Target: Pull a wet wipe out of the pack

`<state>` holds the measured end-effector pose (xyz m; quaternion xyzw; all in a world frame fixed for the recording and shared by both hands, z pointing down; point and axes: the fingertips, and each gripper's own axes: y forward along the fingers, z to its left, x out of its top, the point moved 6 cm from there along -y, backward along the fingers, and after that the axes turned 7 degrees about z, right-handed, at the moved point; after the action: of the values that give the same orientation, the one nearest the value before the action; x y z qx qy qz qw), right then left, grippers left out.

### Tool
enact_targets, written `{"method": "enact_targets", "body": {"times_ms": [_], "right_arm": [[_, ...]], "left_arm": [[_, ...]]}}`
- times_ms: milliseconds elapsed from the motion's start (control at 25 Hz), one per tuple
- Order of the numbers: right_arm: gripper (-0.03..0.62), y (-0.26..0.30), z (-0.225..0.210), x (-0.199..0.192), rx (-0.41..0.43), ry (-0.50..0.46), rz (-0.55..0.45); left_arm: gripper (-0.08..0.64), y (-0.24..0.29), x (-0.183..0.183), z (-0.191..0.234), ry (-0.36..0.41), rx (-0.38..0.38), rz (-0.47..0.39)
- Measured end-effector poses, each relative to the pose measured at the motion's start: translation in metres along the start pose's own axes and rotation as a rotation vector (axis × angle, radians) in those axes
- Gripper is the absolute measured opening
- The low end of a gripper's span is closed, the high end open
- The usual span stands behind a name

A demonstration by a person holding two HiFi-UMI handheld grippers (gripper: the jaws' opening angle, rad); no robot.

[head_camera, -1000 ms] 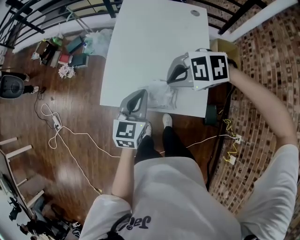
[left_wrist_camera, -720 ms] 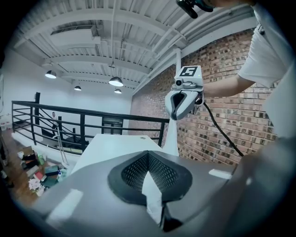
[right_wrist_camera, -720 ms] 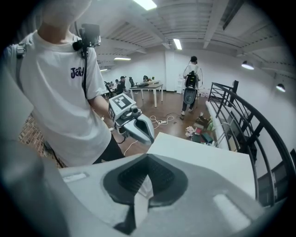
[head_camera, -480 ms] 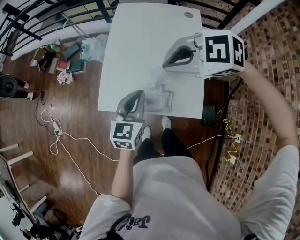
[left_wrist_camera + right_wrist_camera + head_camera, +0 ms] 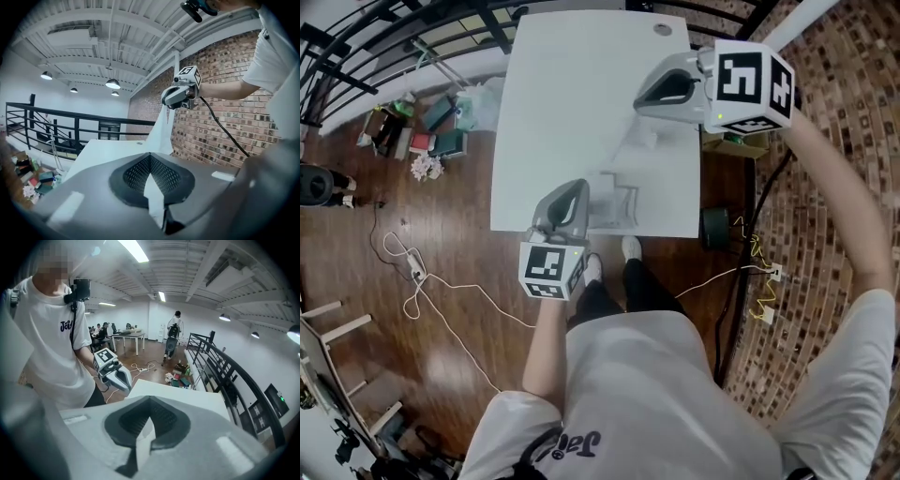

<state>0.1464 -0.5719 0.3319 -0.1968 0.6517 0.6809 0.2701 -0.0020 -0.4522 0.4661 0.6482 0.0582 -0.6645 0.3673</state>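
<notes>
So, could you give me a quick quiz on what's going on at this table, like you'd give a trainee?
1. True or false: the right gripper is shut on the wet wipe.
2. The pack lies on: A) a chair, B) the white table, C) a shelf.
3. Which gripper is down at the pack's edge, left or right?

Key: 1 true. 2 B. 3 the left gripper; the right one is raised, with the wipe stretched up to it.
</notes>
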Motion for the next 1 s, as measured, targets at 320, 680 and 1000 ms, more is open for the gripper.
{"method": "enact_targets", "body": {"times_ms": [320,680,1000], "right_arm": [[-0.009,0.055,-0.011,-0.096,-0.019,0.146,0.133],[-0.008,0.164,-0.020,-0.218,-0.153,0.370,0.265],[0.085,0.208,-0.026,-0.272,-0.298,0.548,0.380]], "left_arm": [[0.015,0.023,-0.008,-0.021,0.007,-0.047,0.027],[0.015,0.043,-0.018,-0.027,-0.009,-0.027,0.090],[0.015,0.031,-0.014,-0.003,0.011,0.024,0.098]]}}
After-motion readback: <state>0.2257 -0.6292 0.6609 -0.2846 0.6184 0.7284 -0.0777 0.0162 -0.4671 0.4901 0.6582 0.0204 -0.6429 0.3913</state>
